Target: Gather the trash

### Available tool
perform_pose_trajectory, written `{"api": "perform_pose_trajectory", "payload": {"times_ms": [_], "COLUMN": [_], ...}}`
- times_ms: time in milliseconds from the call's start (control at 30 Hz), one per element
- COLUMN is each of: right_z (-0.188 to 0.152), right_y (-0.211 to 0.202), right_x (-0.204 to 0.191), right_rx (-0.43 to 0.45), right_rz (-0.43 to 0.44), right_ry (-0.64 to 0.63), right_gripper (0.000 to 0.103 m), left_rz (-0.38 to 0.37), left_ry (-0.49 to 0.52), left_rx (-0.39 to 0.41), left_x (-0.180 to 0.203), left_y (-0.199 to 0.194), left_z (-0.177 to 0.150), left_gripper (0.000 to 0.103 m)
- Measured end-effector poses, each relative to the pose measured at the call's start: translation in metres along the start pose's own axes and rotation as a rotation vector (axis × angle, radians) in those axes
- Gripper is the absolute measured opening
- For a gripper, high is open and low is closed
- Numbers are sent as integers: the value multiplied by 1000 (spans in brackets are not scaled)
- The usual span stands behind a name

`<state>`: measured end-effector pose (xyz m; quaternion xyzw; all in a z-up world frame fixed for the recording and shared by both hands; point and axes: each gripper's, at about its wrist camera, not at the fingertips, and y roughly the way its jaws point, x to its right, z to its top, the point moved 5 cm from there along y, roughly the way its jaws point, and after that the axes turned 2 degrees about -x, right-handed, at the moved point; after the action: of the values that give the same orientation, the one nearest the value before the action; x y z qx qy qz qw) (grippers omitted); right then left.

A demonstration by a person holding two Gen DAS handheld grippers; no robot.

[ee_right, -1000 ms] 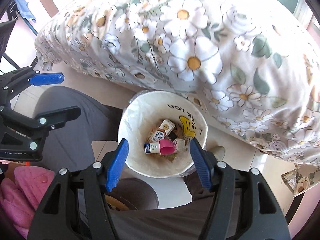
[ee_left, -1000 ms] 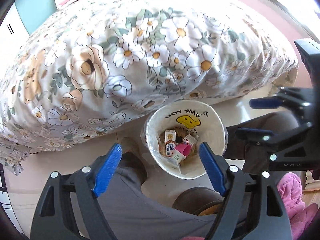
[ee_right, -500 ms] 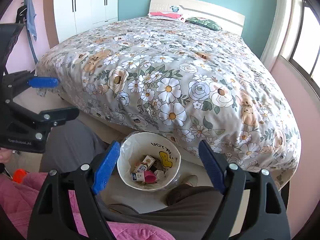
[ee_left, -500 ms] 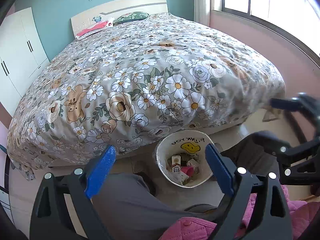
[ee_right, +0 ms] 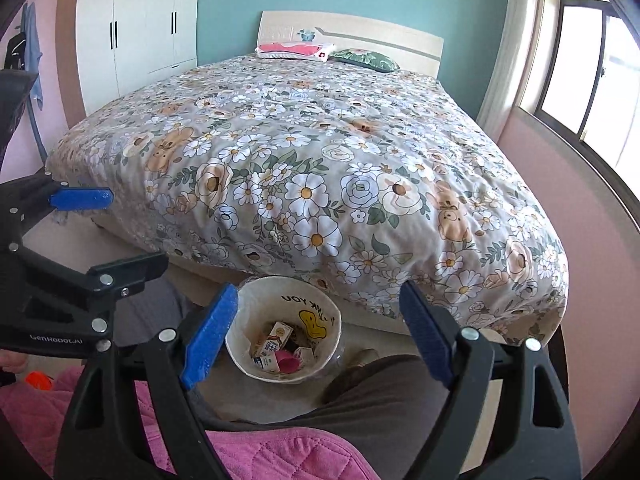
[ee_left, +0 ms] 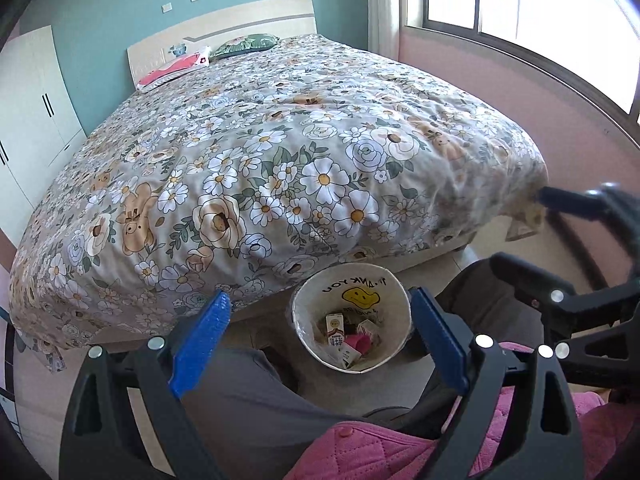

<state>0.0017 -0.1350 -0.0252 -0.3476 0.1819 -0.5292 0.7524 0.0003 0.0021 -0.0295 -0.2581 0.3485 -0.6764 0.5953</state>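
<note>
Far below both wide, empty fingers (ee_left: 200,344), trash bin (ee_left: 394,296) with cartons (ee_left: 335,330).

The bedspread (ee_right: 312,184) is matt quilted cloth with a puckered, printed surface. The bin (ee_left: 394,354) has a smooth off-white wall, probably paper or thin card, lined with clear glossy film. The cartons (ee_right: 276,340) inside are printed card. The headboard (ee_right: 360,38) is pale smooth wood-look board. Gripper pads (ee_left: 200,340) are blue textured plastic on matt black plastic frames with bright metal screws.
</note>
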Motion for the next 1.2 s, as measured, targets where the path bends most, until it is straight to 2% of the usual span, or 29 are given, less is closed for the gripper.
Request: {"api": "perform_pose_trajectory", "payload": {"times_ms": [167, 1200], "right_z": [0, 1], "right_y": [-4, -8], "right_x": [-2, -3], "right_rx": [10, 24], "right_rz": [0, -7], "right_ry": [-1, -4], "right_gripper": [82, 82], "left_rz": [-9, 8], "left_ry": [3, 15], "left_rx": [-21, -3], "left_x": [3, 2], "left_y": [3, -3], "left_z": [-4, -2], "left_gripper": [93, 93]}}
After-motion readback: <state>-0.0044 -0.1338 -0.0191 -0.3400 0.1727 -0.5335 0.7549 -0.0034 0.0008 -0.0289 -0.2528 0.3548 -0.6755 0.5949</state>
